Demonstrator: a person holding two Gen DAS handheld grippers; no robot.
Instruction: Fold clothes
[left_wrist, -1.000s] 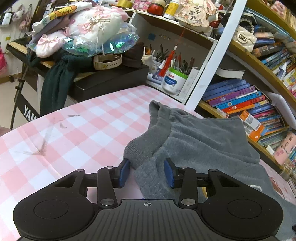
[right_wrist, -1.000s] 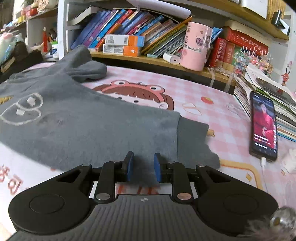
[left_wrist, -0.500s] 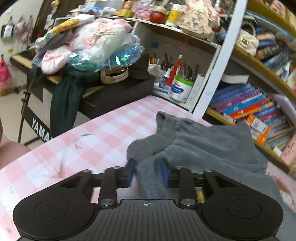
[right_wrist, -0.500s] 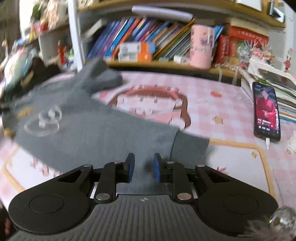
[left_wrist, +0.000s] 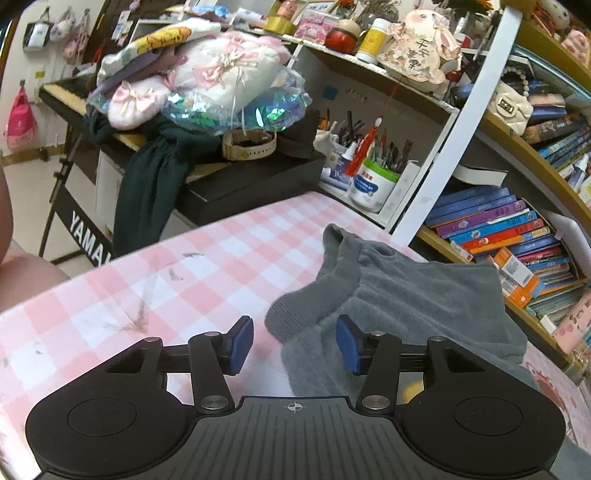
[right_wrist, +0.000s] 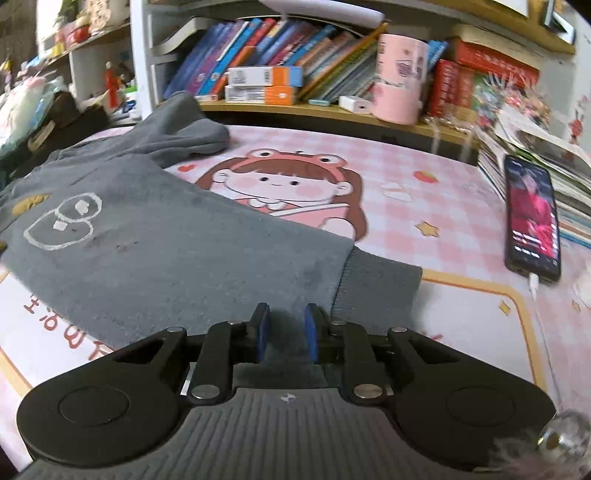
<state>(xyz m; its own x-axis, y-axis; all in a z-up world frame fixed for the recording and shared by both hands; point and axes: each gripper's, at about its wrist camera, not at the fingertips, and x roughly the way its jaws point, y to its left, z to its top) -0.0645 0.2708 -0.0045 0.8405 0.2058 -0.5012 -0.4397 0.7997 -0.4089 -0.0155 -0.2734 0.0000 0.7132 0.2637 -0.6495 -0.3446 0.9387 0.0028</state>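
Ahead and to the left of the left gripper (left_wrist: 294, 345), the pink checked tablecloth (left_wrist: 155, 291) lies bare and open to passage; ahead and to its right the grey sweater (left_wrist: 402, 306) covers the surface, with the bookshelf (left_wrist: 517, 251) close behind it. Beyond the bare cloth a black keyboard (left_wrist: 236, 184) piled with bags blocks the far edge. To the right of the right gripper (right_wrist: 284, 334) lies open cloth, bounded by a phone (right_wrist: 532, 229) with its cable and stacked magazines (right_wrist: 554, 162).

Grey fleece sweatshirt (right_wrist: 177, 254) flat on table, w/ ribbed hem, white outline print
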